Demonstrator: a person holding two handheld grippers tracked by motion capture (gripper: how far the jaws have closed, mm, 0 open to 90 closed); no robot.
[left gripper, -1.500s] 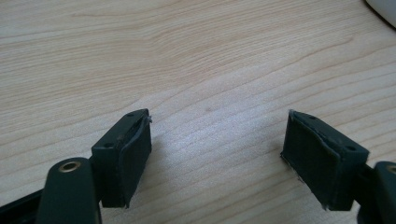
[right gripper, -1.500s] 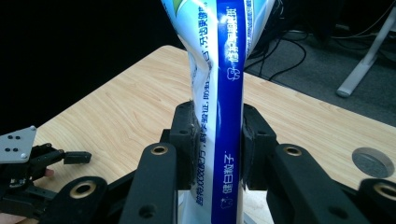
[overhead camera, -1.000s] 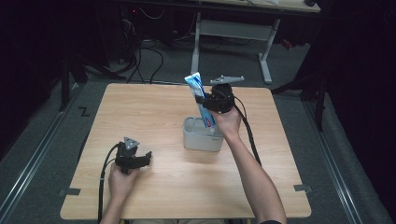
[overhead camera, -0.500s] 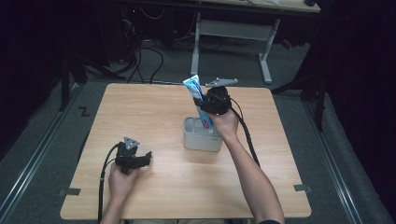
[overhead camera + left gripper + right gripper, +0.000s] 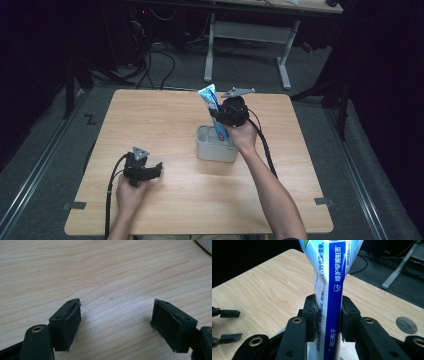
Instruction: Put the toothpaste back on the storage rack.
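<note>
A: Right gripper (image 5: 327,315) status?
B: Clamped on the toothpaste tube (image 5: 214,112). The tube stood nearly upright, lower end inside the grey holder (image 5: 215,146), near table (image 5: 165,112) centre, slightly toward 3 o'clock.
A: Left gripper (image 5: 116,322)?
B: Released, jaws wide apart with bare wood between them, low over the table at about 8 o'clock from the holder, well apart from it.
</note>
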